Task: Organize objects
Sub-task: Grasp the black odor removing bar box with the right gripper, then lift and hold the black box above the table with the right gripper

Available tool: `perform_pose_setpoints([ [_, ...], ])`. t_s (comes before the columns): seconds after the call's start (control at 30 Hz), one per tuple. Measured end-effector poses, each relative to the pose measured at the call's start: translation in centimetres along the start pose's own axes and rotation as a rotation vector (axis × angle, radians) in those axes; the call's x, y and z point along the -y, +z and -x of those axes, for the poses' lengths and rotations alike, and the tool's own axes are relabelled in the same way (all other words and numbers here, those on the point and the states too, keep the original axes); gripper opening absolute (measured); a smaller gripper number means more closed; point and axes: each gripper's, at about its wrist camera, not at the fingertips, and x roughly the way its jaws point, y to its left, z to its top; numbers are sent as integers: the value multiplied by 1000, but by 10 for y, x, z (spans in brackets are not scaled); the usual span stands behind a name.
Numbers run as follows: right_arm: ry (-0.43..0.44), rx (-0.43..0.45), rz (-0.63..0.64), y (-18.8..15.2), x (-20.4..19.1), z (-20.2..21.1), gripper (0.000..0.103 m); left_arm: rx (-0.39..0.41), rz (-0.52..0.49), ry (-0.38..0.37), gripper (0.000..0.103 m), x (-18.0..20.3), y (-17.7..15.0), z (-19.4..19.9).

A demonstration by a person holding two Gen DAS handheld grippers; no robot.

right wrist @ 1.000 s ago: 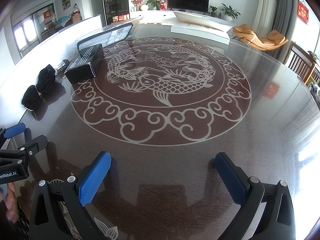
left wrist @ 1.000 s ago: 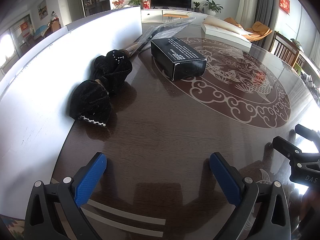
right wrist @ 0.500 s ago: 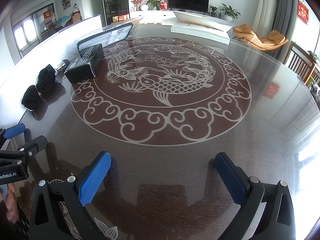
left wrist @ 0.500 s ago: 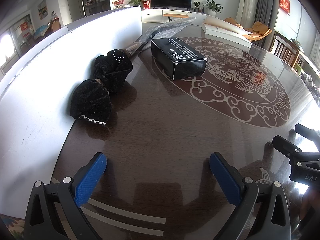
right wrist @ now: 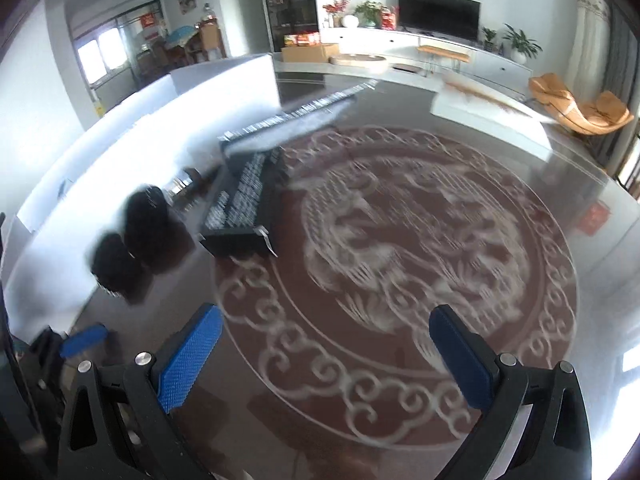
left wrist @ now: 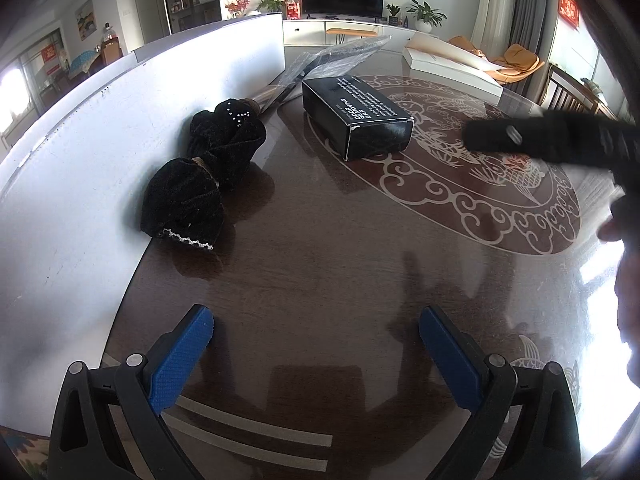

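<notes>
— What's closest on my left feed?

— My left gripper [left wrist: 316, 344], jaws wide apart over the dark table [left wrist: 340, 272], nothing between them. Beyond, a black velvet pouch [left wrist: 200, 184] lies against the white board [left wrist: 80, 152].

— And the box?

— The black box [left wrist: 356, 116] sits past the pouch; I read only "BAR" on it.

— Right side?

— My right gripper [right wrist: 326, 344] is spread empty too; that view is blurred.
</notes>
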Motion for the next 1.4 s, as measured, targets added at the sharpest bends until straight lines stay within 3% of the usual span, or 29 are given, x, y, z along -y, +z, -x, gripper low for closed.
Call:
perform_pose_setpoints([
  [0.13,60,-73,78,46,-43,-39,103,0,-2,0,103,0,0,0],
  [0.33,-30,-216,130,67,-65,-108,100,1,-2,0,103,-2,-1,2],
  [0.37,-16,-229,117,67,-63,-113,93,1,-2,-1,103,-2,-1,2],
  [0.43,-20,-197,118,68,-62,-109,62,1,-2,-1,103,-2,-1,2],
  [0.5,3,-193,92,65,-56,-104,60,1,-1,-1,103,-3,-1,2],
  [0.7,-16,-170,102,15,-24,-66,60,0,0,-2,103,-5,2,2],
  [0.97,-134,-109,-29,-76,57,16,60,1,0,-3,103,-5,1,2],
  [1.13,-167,-42,-125,-119,81,58,61,1,0,-3,103,-5,2,2],
  [1.17,-167,-30,-141,-121,85,60,63,1,-1,-2,103,-4,1,2],
  [1.23,-169,-17,-177,-125,89,62,85,1,-2,-2,103,-5,1,2],
  [1.4,-180,12,-184,-128,82,58,95,1,-1,-2,103,-4,1,2],
])
